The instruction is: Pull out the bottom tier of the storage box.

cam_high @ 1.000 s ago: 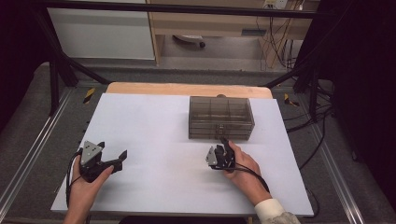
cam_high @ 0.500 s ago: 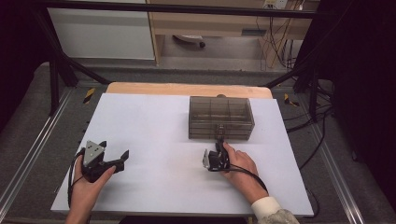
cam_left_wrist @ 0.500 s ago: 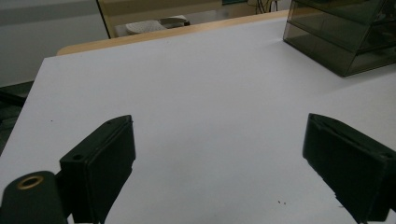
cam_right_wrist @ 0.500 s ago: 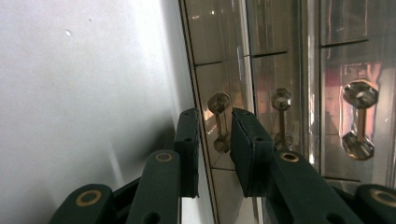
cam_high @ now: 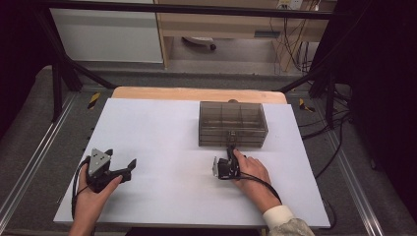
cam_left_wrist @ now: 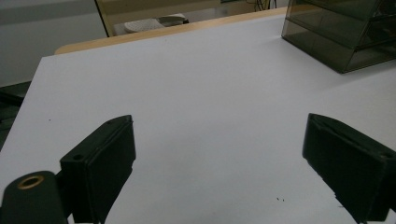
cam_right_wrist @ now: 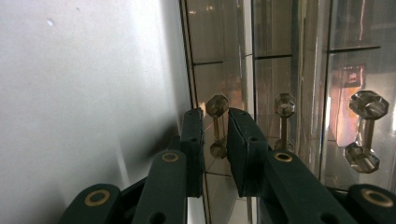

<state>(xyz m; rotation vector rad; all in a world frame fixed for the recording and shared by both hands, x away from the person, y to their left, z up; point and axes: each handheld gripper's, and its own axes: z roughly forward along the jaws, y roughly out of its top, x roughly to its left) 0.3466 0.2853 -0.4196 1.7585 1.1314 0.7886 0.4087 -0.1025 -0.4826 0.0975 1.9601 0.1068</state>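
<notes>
A smoky clear drawer box (cam_high: pixel 232 123) stands on the white table (cam_high: pixel 157 128), right of centre. My right gripper (cam_high: pixel 230 149) reaches to its front, turned on its side. In the right gripper view the jaws (cam_right_wrist: pixel 215 114) have just been closing and stand narrowly apart around a small drawer handle (cam_right_wrist: pixel 217 105) with faceted knobs, a thin gap still on each side of it. My left gripper (cam_high: pixel 121 157) rests low at the table's left, wide open (cam_left_wrist: pixel 219 123), nothing between its fingers. The box (cam_left_wrist: pixel 341 32) lies far off to its upper right.
Two more drawer handles (cam_right_wrist: pixel 284 105) (cam_right_wrist: pixel 369 105) sit beside the one between my jaws. A wooden edge (cam_high: pixel 196 93) borders the table's back. Metal frame rails (cam_high: pixel 29 162) run along both sides, and cables hang at the back right.
My right gripper has moved forward to the box front and its jaws have narrowed around a drawer handle. The left gripper has stayed where it was.
</notes>
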